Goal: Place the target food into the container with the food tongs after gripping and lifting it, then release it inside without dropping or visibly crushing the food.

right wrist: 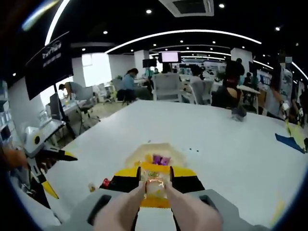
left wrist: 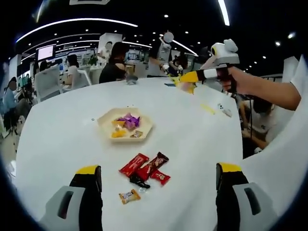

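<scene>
In the left gripper view my left gripper (left wrist: pixel 159 168) is released, its two jaws rising wide apart at 7 and 5 o'clock over the white surface (left wrist: pixel 62 139). Between them lie the bars (left wrist: pixel 144 168), a loose cluster of red and dark wrapped pieces, with a small sweet (left wrist: pixel 129 196) apart from them toward 6 o'clock. Past the bars, near the middle of the view, sits the tray (left wrist: pixel 144 131), a pale shallow dish holding purple and orange wrapped pieces. At 2 o'clock a hand (left wrist: pixel 240 79) holds my right gripper (left wrist: pixel 204 74) in the air above the far edge of the surface, well apart from the tray, and the yellow tongs (left wrist: pixel 185 79) stick out from it toward the left. In the right gripper view that gripper is clenched on the tongs at 6 o'clock, its jaws converging on the yellow arms. A small orange-toned piece seems to sit between the tong arms, but it is too blurred for me to be sure. The tray lies just beyond the tong tips. People (right wrist: pixel 226 91) sit at desks at 12 o'clock.
</scene>
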{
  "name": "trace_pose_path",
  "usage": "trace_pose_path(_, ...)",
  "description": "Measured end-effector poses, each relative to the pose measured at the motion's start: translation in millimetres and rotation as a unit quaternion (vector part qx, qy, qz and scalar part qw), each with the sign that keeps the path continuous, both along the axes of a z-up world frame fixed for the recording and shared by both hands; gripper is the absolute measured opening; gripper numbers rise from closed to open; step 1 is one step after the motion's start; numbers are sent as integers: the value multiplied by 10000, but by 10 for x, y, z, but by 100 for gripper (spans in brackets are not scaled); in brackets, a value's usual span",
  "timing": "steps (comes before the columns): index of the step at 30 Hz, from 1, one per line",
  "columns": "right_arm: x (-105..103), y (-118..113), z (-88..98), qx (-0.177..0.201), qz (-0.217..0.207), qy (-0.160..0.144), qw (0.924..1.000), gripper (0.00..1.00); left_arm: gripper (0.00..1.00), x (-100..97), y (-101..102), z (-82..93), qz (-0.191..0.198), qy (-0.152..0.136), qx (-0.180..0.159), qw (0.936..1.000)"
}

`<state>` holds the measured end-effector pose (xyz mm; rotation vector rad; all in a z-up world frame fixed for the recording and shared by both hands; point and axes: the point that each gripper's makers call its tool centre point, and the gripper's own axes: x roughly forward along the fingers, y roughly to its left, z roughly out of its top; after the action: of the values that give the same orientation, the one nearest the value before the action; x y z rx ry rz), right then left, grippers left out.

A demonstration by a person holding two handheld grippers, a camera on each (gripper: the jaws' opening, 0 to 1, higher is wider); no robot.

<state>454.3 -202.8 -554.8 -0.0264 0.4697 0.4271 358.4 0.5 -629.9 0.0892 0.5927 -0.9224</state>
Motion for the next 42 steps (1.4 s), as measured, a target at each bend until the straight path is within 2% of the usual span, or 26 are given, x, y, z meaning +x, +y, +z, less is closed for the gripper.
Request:
trace_pose_path(2, 38, 35, -16, -18, 51, 14, 10000, 23, 99, -15, 6, 1, 28, 26, -79, 10000)
trace_pose_path(6, 90, 76, -23, -12, 111, 22, 9999, 23, 99, -60, 50, -84, 44, 84, 40, 9999)
trace_pose_path(15, 258, 131, 2, -51, 292, 30, 9996, 23, 99, -72, 4, -61, 123, 174, -101, 9997)
trace_pose_path(25, 414, 180, 5, -85, 346, 28, 9994, 23, 100, 45, 133, -16, 321, 59, -133, 9994)
trace_pose_path(30, 487, 219, 38, -138, 367, -20, 9992, 23, 100, 32, 153, -21, 241, 43, -133, 9996)
trace_pose_path(38, 616, 216, 11, -206, 388, 26, 9990, 23, 100, 97, 190, -4, 337, 32, -245, 9991)
trace_pose_path(40, 639, 210, 4, -207, 371, 43, 9991, 23, 100, 102, 191, -48, 300, 63, -164, 9994)
trace_pose_path(42, 651, 213, 10, -208, 367, 42, 9991, 23, 100, 132, 187, -7, 333, 39, -262, 9991)
